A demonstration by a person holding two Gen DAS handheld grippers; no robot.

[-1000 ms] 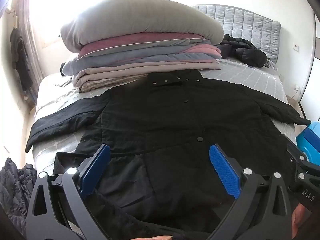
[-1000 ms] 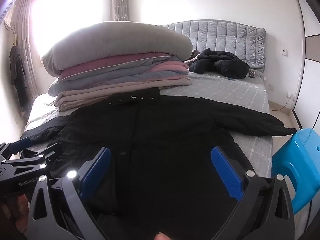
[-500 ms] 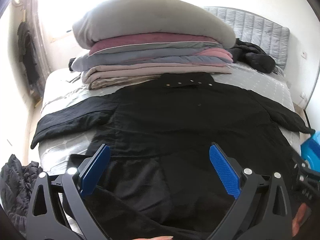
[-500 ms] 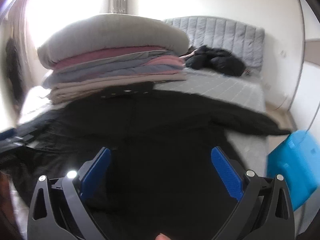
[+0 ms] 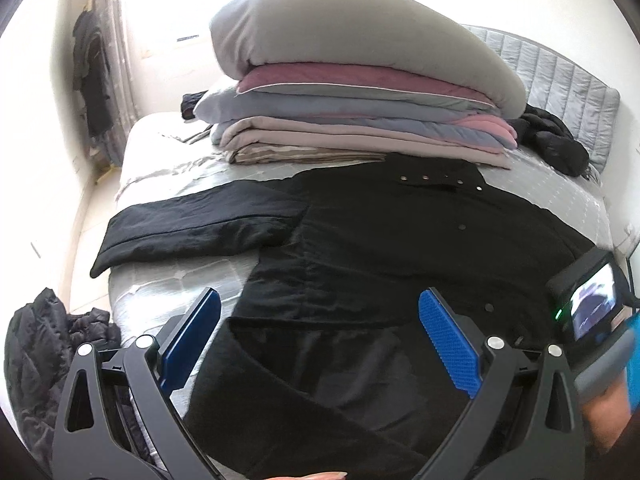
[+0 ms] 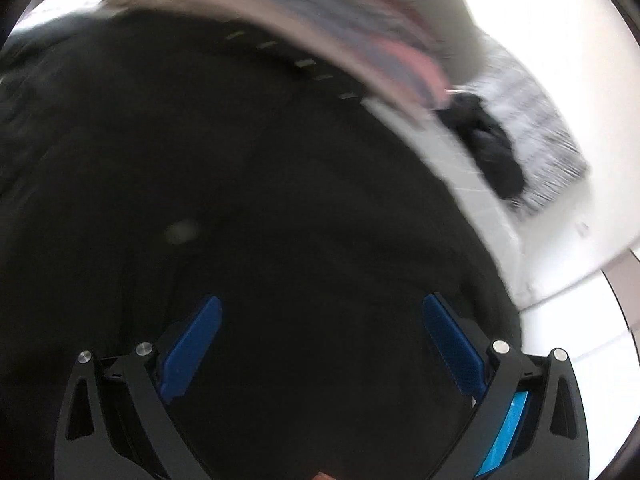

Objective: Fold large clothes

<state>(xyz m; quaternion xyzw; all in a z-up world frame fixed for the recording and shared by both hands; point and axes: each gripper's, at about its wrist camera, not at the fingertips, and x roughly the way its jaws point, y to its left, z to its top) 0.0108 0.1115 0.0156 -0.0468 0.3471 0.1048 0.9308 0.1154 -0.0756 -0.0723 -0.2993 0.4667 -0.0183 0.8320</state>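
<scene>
While the right view smears, black coat (image 5: 400, 248) hem cut off, left tool (image 5: 320, 332) apart, right tool (image 6: 320, 332) apart.

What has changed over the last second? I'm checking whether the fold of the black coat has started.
The right gripper has swung in over the black coat, tilted, its view now blurred. The left gripper has shifted left toward the spread sleeve. Both stay open, nothing gripped. The coat still lies flat on the bed, and the stack of bedding is unmoved.

right claw (image 6: 320, 320): spread wide, empty | over black coat (image 6: 260, 200) | view blurred, tilted
</scene>
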